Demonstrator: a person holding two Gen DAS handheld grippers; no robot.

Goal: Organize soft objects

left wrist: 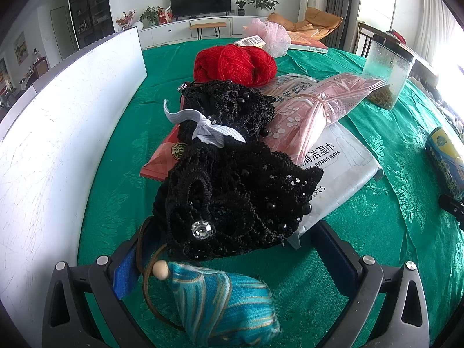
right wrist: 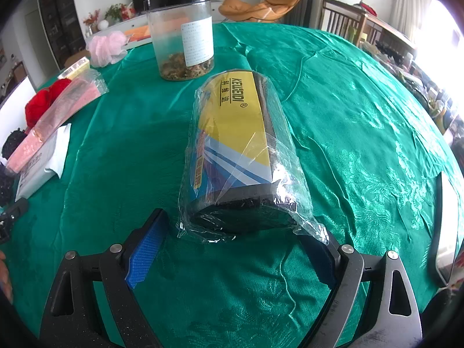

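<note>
Left gripper [left wrist: 232, 249] spread wide over green tablecloth [left wrist: 362, 232]; black crochet bundle [left wrist: 232, 191] just ahead between fingers, teal silk pouch [left wrist: 223, 301] beneath jaws. Right gripper [right wrist: 235, 246] spread, plastic-wrapped roll [right wrist: 237, 150] lying just ahead, clear jar [right wrist: 181, 37] beyond.

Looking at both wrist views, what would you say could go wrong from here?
1. The left gripper is open around the black lace bundle; the teal pouch's cord lies against one finger and might get dragged along.
2. The lace overlaps the wipes pack, so lifting could shift it.
3. The right gripper flanks a film-wrapped roll; its fingers may catch only loose film.
</note>
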